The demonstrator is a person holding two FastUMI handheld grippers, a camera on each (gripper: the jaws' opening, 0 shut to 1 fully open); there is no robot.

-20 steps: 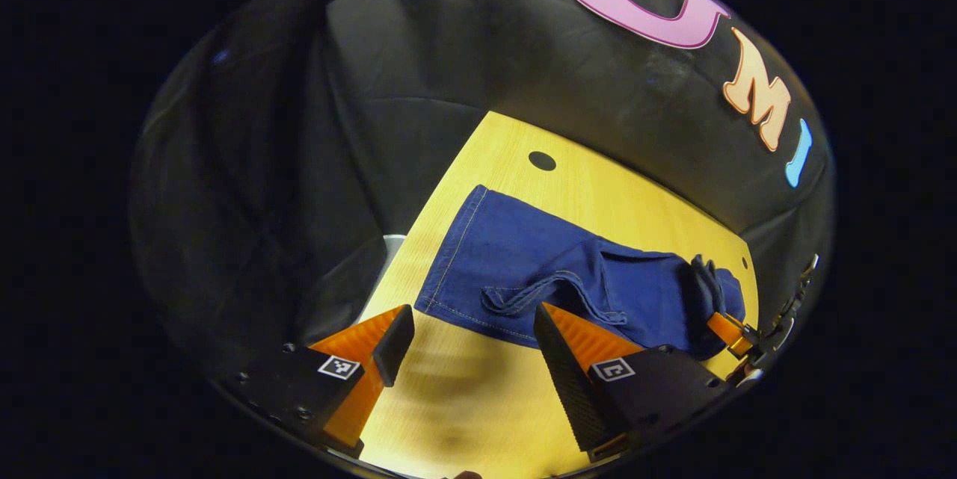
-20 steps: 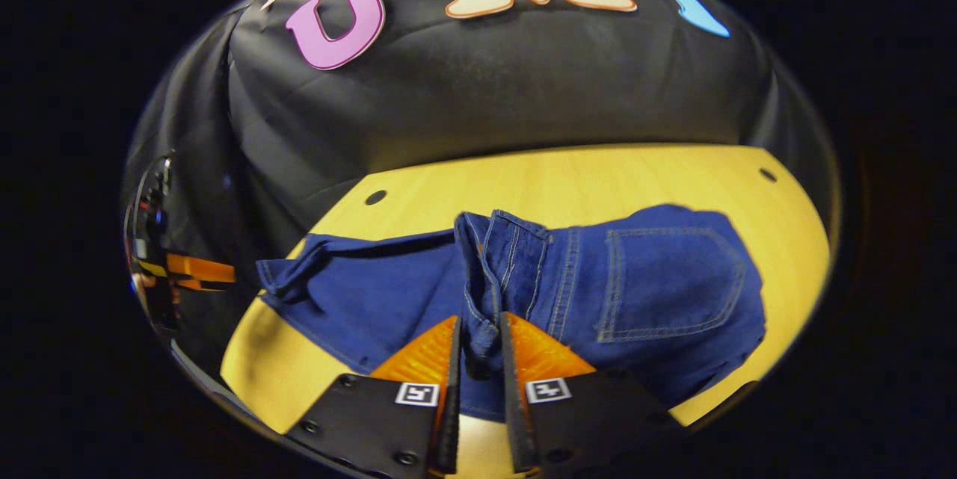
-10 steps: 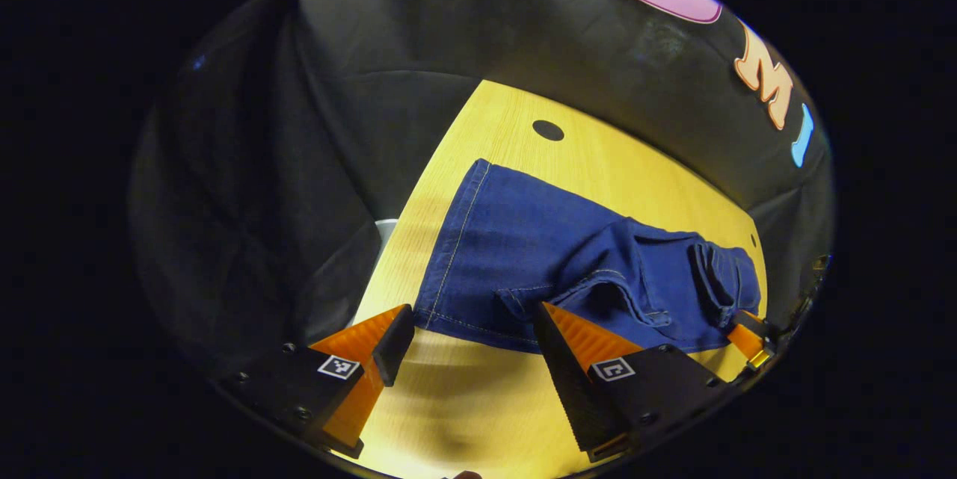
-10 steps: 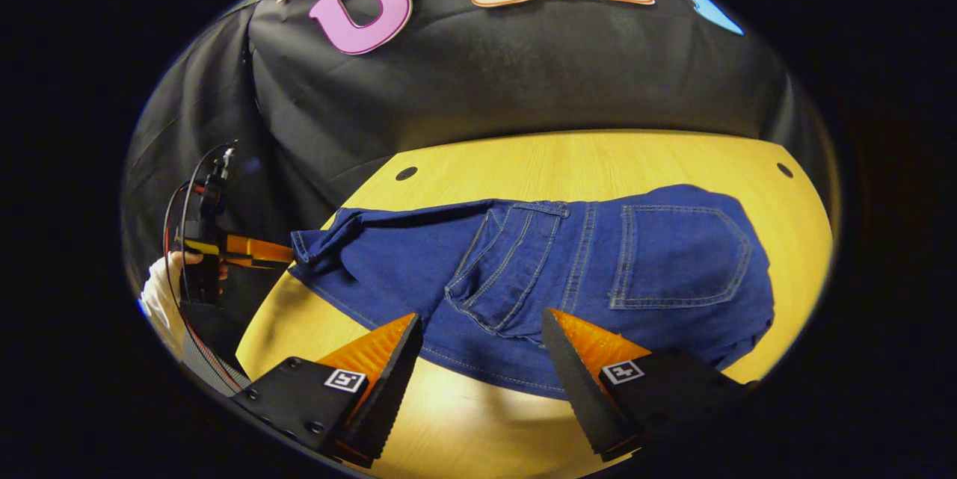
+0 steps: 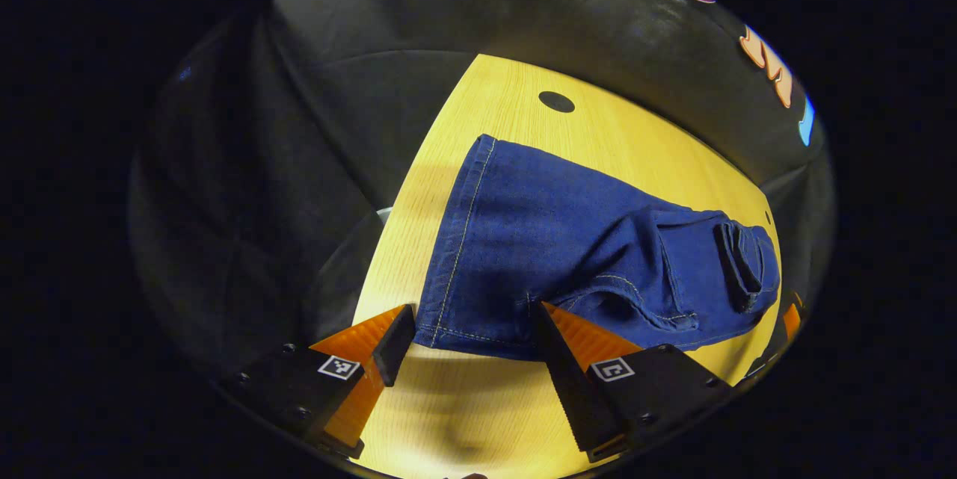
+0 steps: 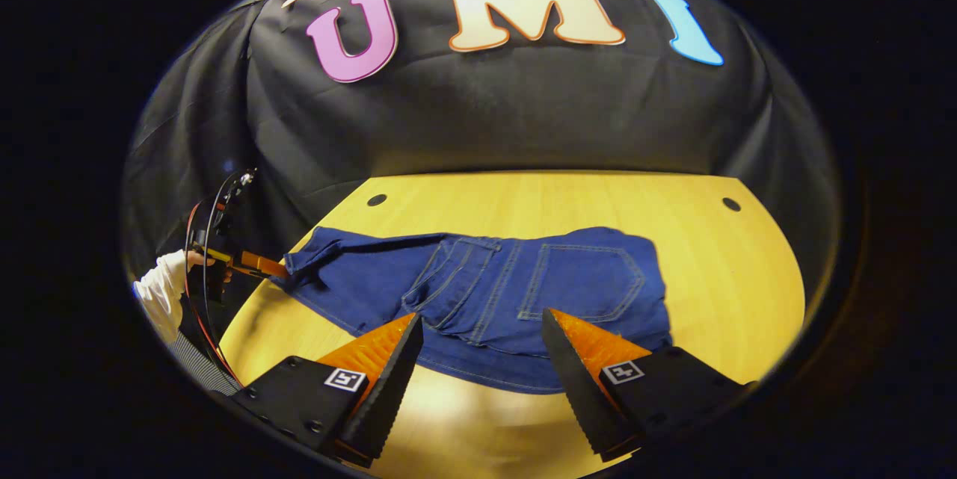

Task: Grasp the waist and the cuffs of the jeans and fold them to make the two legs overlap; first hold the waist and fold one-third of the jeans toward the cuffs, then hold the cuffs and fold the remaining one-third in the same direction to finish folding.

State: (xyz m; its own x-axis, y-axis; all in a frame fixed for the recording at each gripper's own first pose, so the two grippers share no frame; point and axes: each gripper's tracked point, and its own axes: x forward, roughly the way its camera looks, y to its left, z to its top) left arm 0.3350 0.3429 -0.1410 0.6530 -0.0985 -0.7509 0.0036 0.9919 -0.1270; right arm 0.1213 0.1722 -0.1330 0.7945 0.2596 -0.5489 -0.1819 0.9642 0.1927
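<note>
So, nearest to you, your right gripper (image 6: 482, 359) hangs released just above the near edge of the jeans (image 6: 478, 292), its two fingers spread wide with bare bench (image 6: 523, 202) between them and no denim pinched. Your left gripper (image 5: 467, 344) is likewise unclenched, fingers apart, poised right at the cuffs (image 5: 456, 240) with the hem's near corner lying between the fingertips but not yet squeezed.

A little farther out, the jeans lie flat across the middle of the yellow bench. From the right gripper view the seat faces up, with the back pocket (image 6: 587, 281) showing and the waist folded over onto the legs. You can judge the leg-on-leg fold done, since only one leg's width shows. The waist third also looks laid toward the cuffs, though some rumpling sits near the pocket end in the left gripper view.

What is left, by my reading, is the last step: clamp the cuffs and carry that remaining third over the folded stack. The cuff end is still stretched out unfolded, reaching toward the bench's left edge.

Farther off in the right gripper view, your left gripper's tips touch the cuff corner, with a white sleeve (image 6: 161, 292) behind it. Beyond the bench stands the booth's black cloth wall (image 6: 523, 105).
</note>
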